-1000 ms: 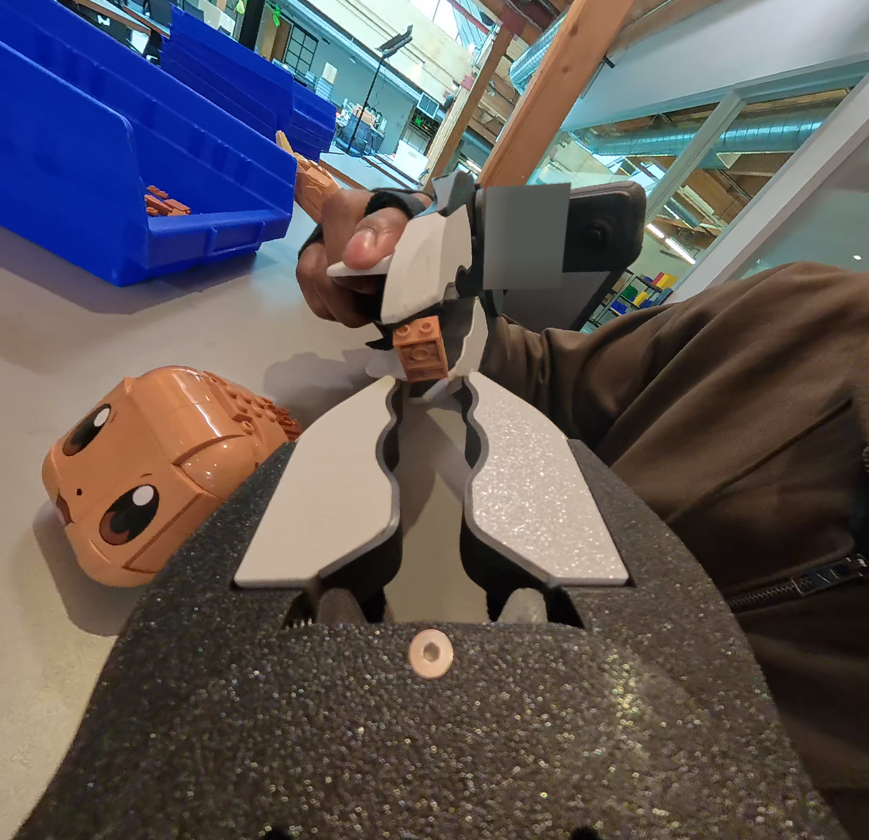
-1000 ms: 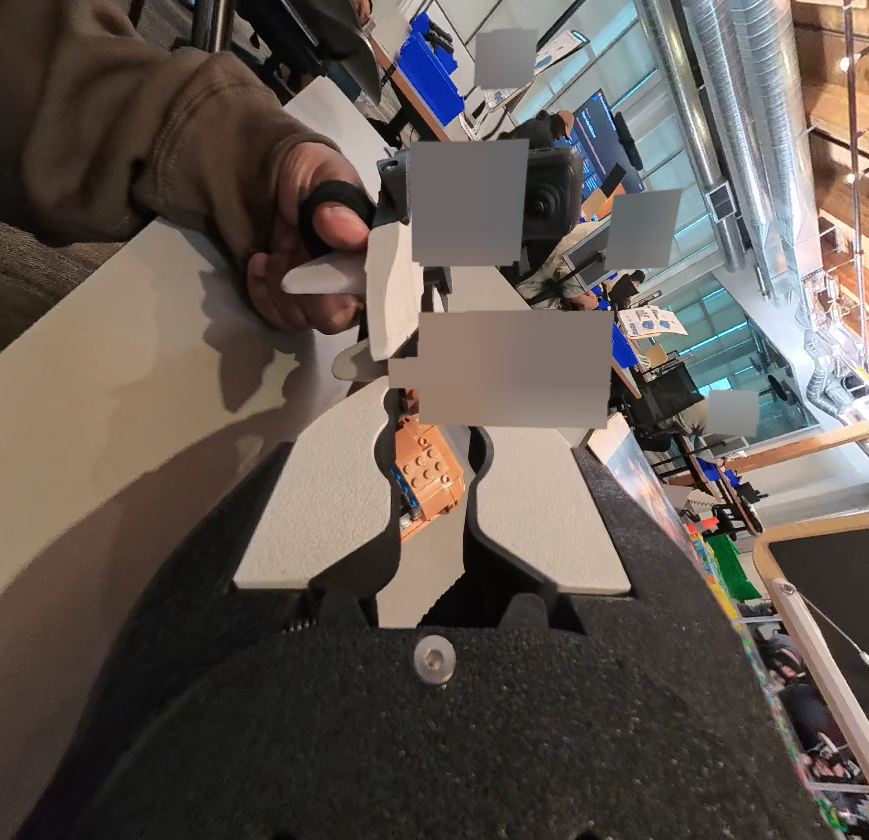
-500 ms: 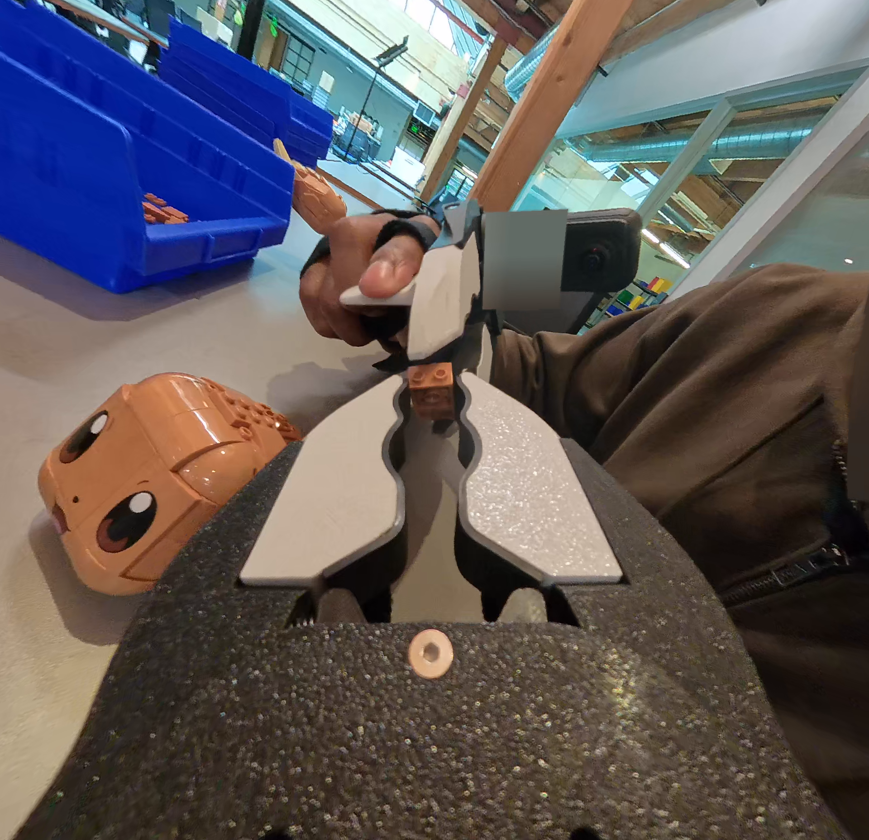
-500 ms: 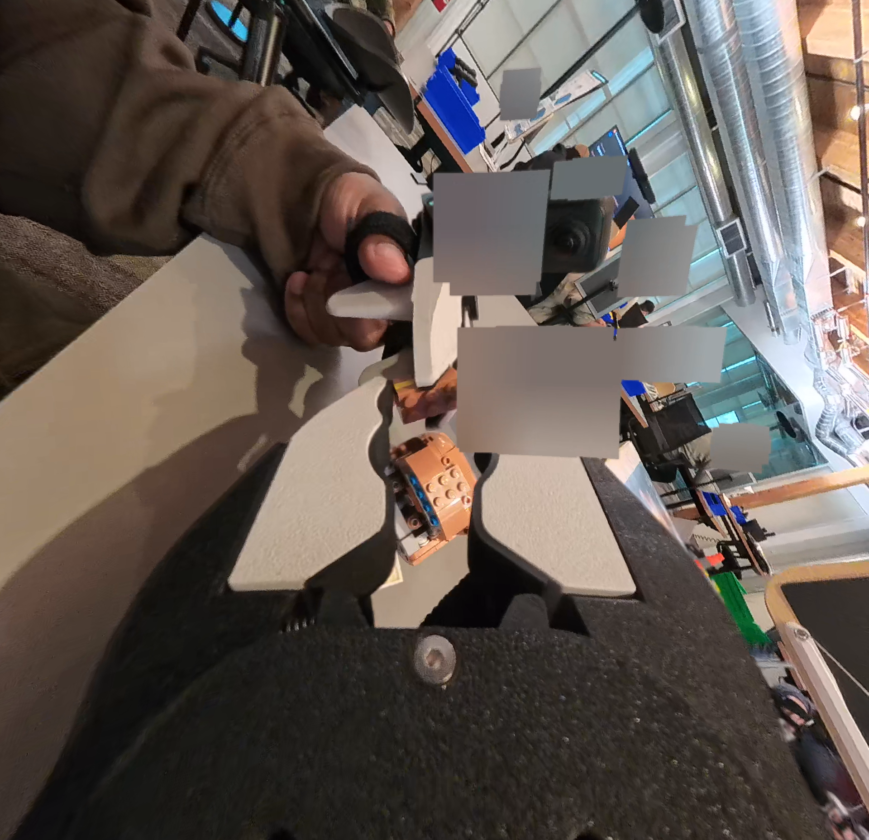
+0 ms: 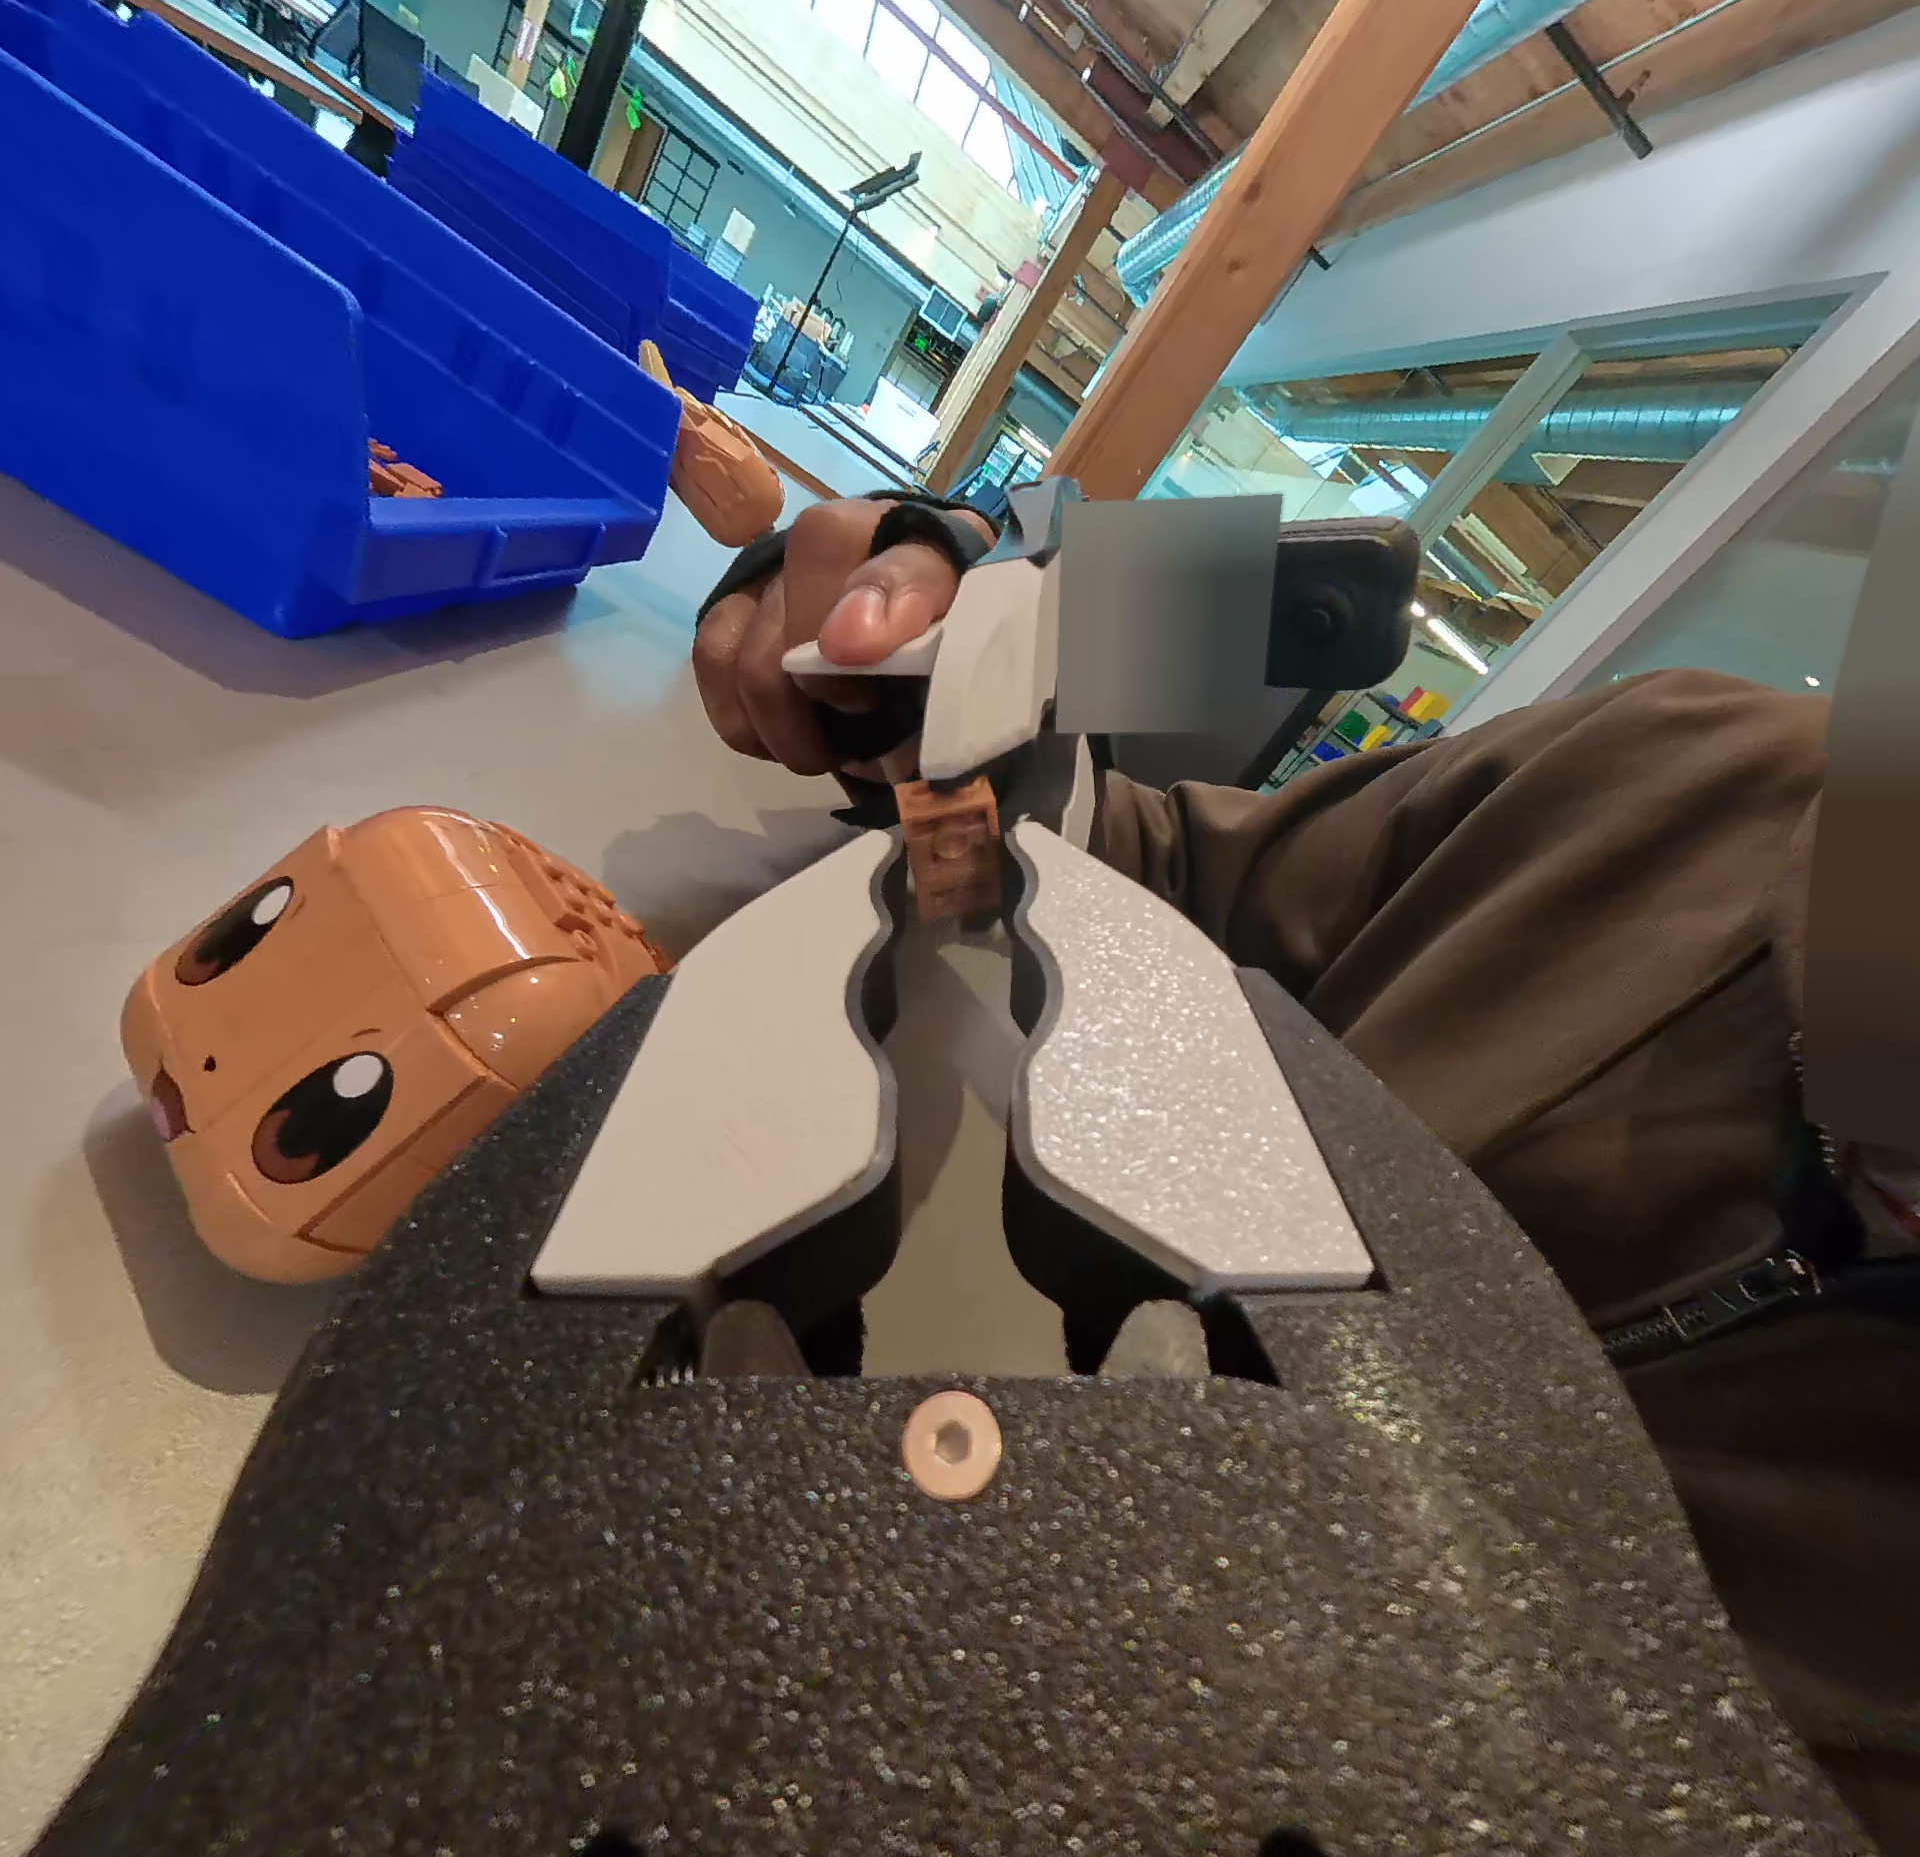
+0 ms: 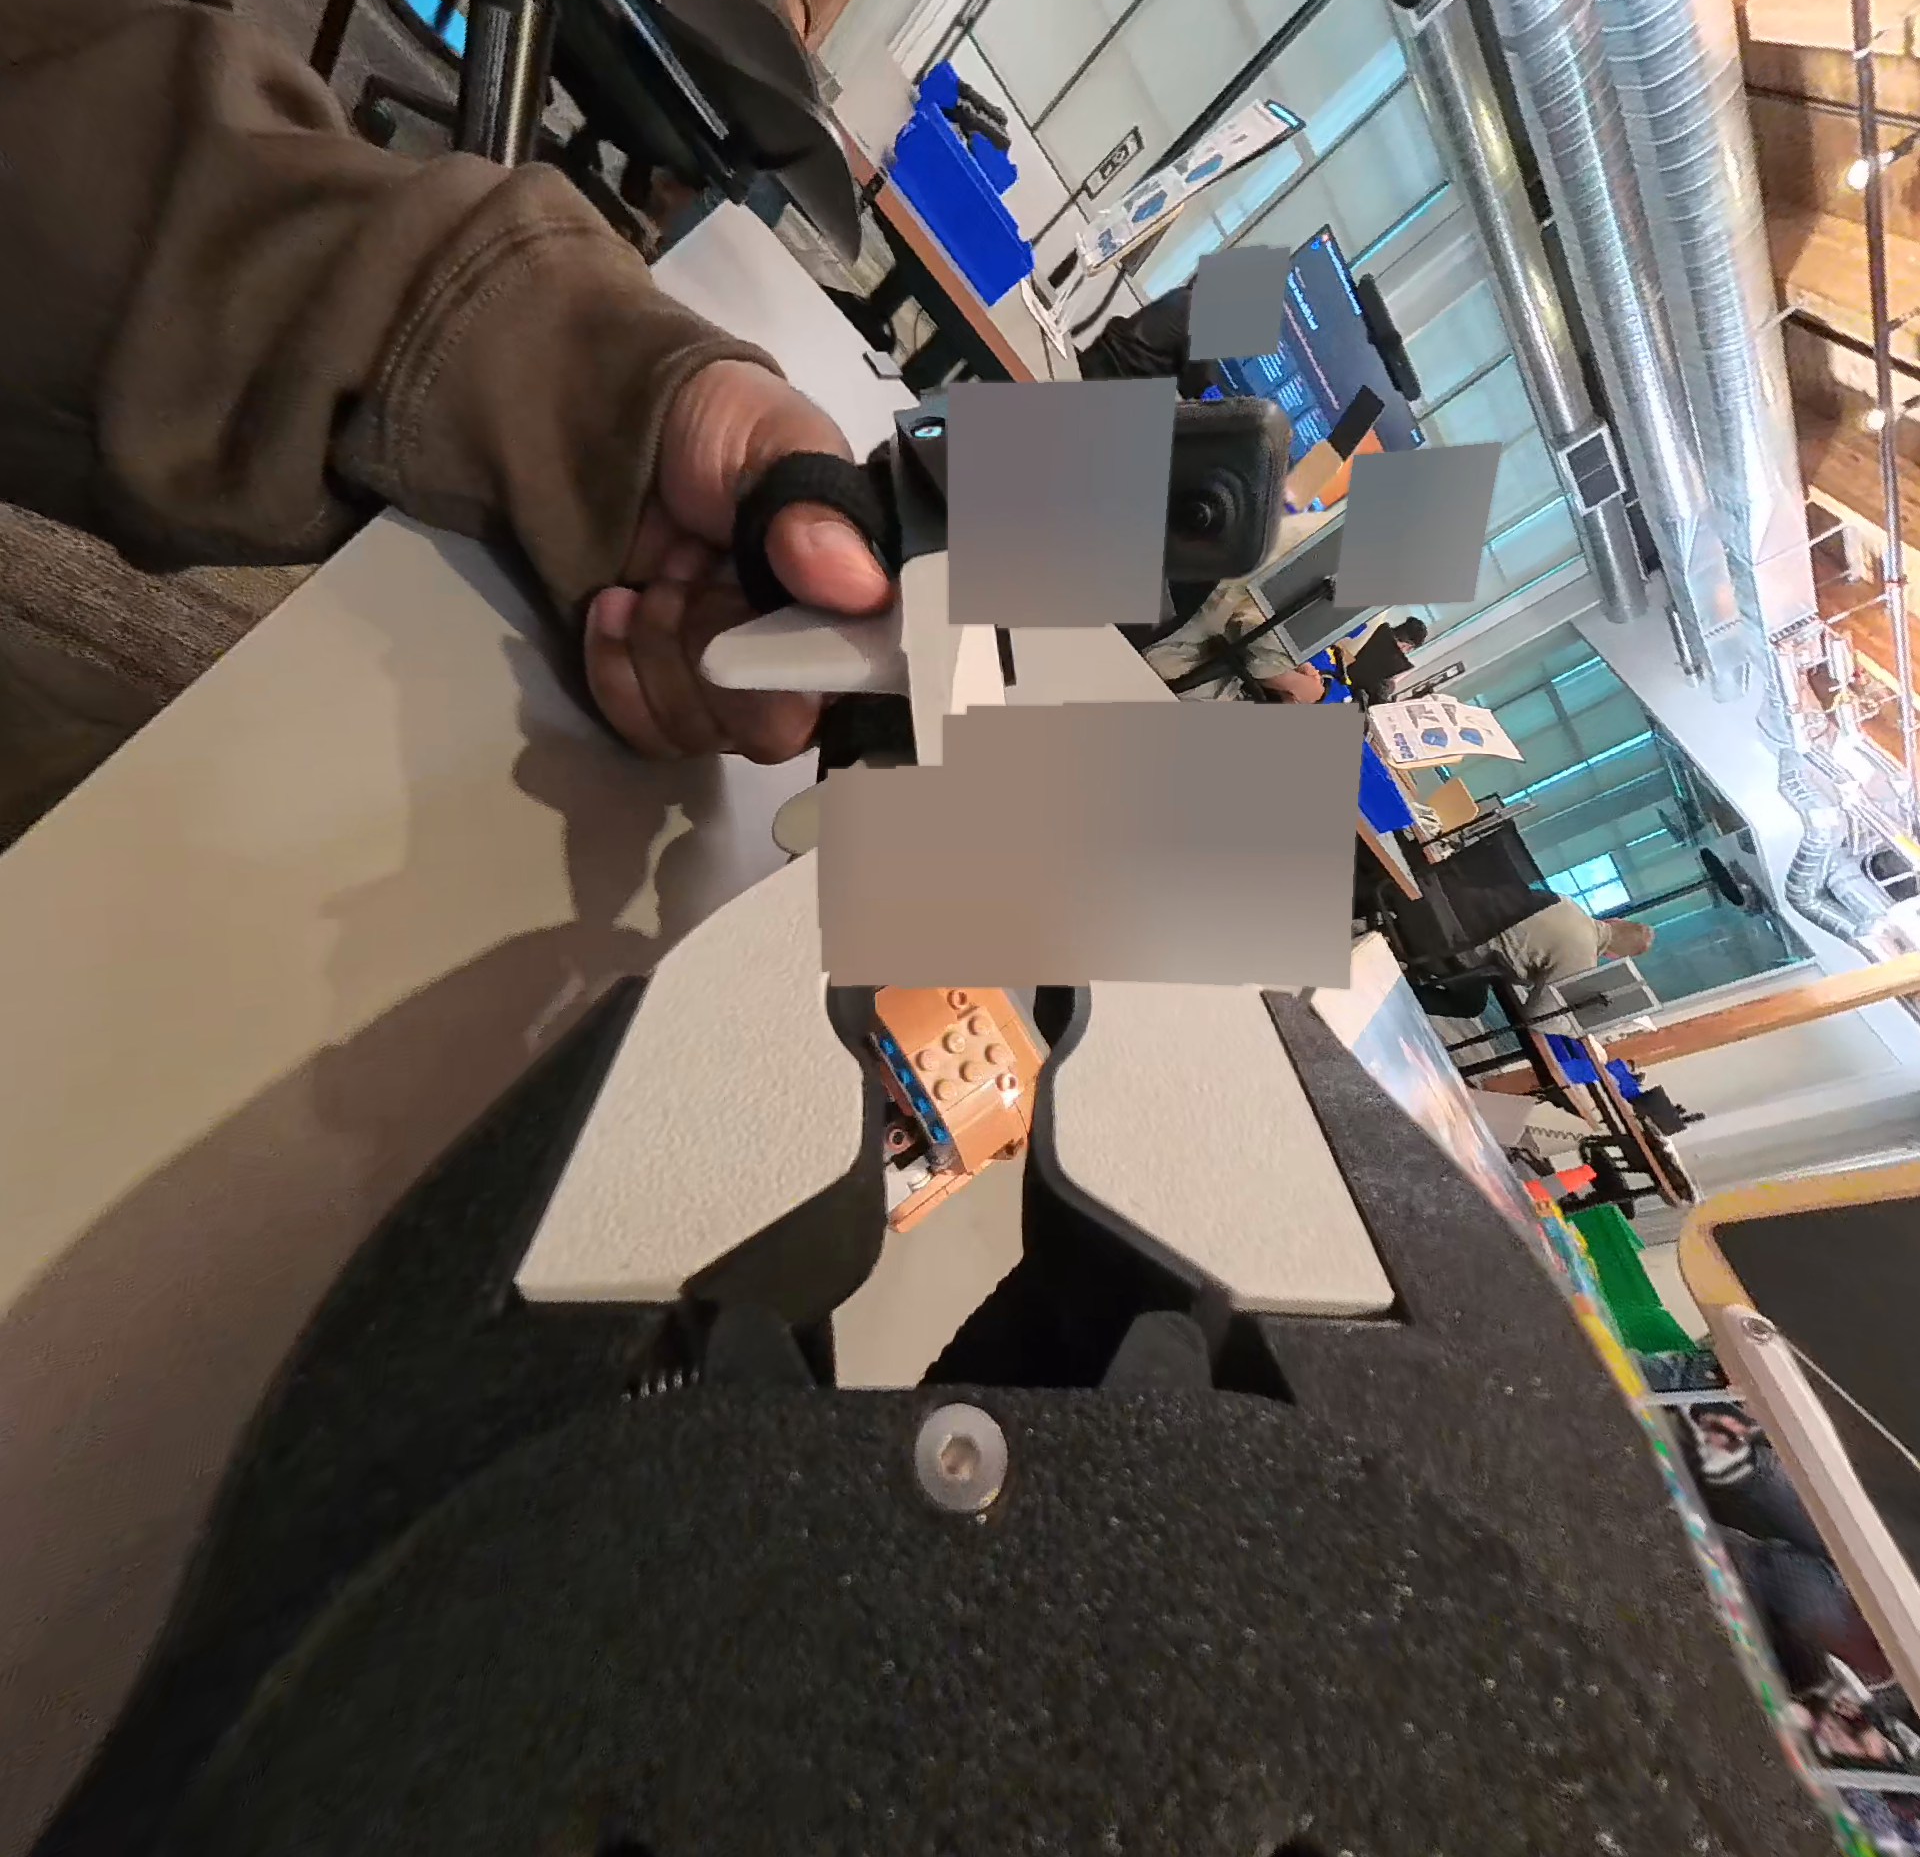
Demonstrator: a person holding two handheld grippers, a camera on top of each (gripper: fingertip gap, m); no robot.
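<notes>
A tan-brown studded brick piece (image 6: pixel 961 1080), with blue pins along one side, is clamped between the fingers of the right gripper (image 6: pixel 951 986), whose tips are hidden behind a blurred patch in its own view. In the left wrist view the end of that piece is seen between the tips of the left gripper (image 5: pixel 954 851). The tips are set close on either side of it, but whether they press on it cannot be told. The piece is held above the grey worktop (image 5: pixel 312 727), near the edge beside the person's brown sleeve (image 5: pixel 1507 924). The right gripper's trigger is squeezed by a hand (image 5: pixel 800 644) with a black strap over the thumb. A brick-built character head (image 5: pixel 353 1028) with printed eyes is lying on the worktop just left of the left gripper. Farther back on the worktop, blue bins (image 5: pixel 260 405) are lined up, with loose brown bricks (image 5: pixel 400 477) seen in the nearest, and a brown brick-built part (image 5: pixel 727 467) stands beside it. Writing is carried only by a distant screen (image 6: pixel 1320 353) and printed sheets (image 6: pixel 1439 742).
</notes>
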